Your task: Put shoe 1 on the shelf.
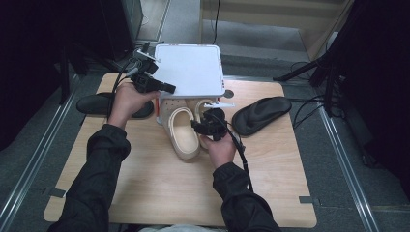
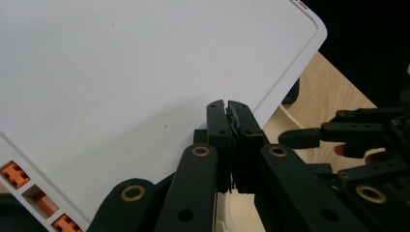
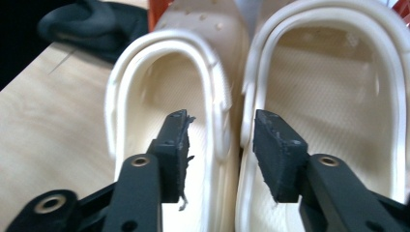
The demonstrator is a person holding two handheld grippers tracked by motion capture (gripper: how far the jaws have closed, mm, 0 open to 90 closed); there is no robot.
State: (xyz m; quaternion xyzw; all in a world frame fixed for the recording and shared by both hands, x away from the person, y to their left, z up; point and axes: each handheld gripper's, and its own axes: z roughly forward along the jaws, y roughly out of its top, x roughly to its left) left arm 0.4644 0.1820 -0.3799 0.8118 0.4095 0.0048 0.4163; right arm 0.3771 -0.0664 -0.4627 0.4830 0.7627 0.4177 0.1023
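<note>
Two cream clogs side by side, toes under white lid

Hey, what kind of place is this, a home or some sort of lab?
Most likely a lab or recording workspace, not a home: a bare wooden table on grey carpet, metal floor rails on either side, and cables and dark equipment stands around it.

A wooden counter stood on grey floor with metal rails running along both sides. A black sandal lay on the counter's right part, toe toward the far right. Another black sandal lay at the left edge, partly overhanging it. Dark stand legs and cables crossed the floor at the right.
</note>
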